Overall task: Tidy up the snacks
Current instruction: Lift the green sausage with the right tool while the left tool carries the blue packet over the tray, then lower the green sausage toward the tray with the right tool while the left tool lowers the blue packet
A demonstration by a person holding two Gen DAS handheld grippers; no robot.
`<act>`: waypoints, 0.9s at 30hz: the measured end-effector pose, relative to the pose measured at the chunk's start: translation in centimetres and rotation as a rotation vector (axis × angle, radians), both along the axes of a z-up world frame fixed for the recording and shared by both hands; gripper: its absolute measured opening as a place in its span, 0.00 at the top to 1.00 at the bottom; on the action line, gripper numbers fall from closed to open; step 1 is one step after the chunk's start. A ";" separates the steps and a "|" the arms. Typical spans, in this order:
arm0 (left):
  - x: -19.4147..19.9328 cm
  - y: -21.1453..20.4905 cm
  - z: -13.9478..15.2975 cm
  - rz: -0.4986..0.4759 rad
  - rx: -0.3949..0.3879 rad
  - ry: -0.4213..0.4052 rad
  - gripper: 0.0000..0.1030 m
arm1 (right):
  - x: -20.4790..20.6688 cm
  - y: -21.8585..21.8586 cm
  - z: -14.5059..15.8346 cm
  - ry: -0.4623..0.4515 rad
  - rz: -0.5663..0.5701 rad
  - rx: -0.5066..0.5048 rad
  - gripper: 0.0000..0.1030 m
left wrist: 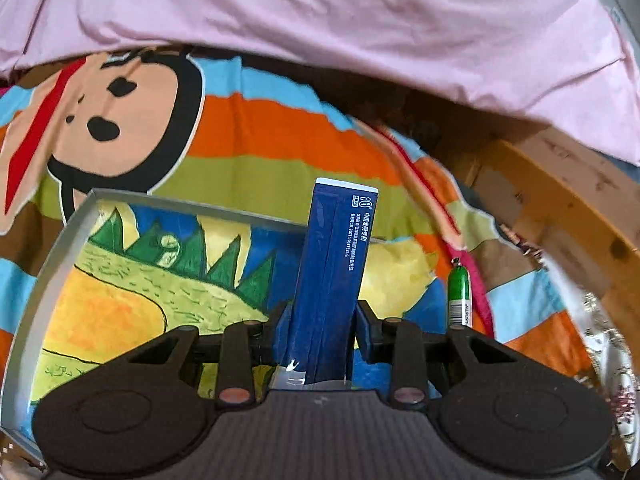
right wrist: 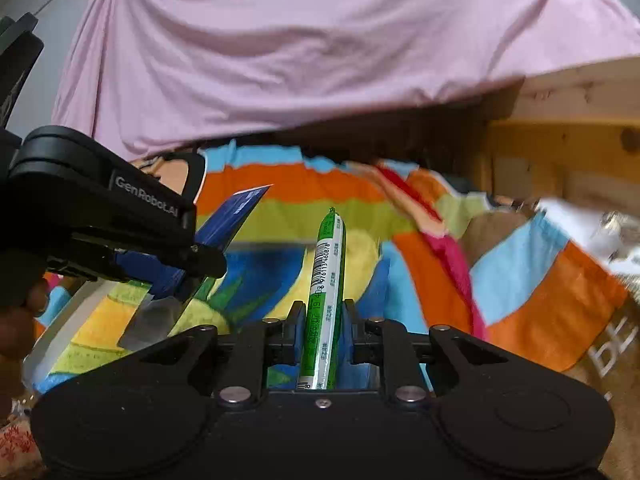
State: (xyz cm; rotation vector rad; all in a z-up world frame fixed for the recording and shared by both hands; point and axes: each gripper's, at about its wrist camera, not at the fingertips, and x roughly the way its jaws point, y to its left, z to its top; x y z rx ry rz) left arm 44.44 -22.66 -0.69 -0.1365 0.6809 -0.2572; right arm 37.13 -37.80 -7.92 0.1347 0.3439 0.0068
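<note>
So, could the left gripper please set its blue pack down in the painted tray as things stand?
Probably yes: the left gripper grips the blue pack above the painted tray, whose floor ahead looks unobstructed.

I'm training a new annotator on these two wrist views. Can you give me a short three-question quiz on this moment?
1. True or false: the left gripper holds a blue pack.
2. What does the right gripper hold? A) green stick B) red can C) nothing
3. Which thing with a painted landscape lies below both grippers?

Key: 1 true. 2 A, the green stick. 3 the tray, lying on a striped cloth.
</note>
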 end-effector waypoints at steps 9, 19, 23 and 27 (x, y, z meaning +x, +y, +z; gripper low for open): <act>0.7 -1.5 -2.0 -0.007 0.067 0.050 0.64 | 0.8 0.1 -1.1 0.103 0.015 0.013 0.80; 1.3 -3.0 -2.7 -0.021 0.137 0.088 0.64 | 1.3 0.0 -1.7 0.156 0.014 0.024 0.80; 1.7 -3.4 -3.0 -0.029 0.167 0.119 0.64 | 1.3 0.1 -1.7 0.160 0.014 0.020 0.80; 1.9 -3.7 -3.2 -0.041 0.209 0.136 0.63 | 1.4 0.2 -1.8 0.162 0.014 0.011 0.80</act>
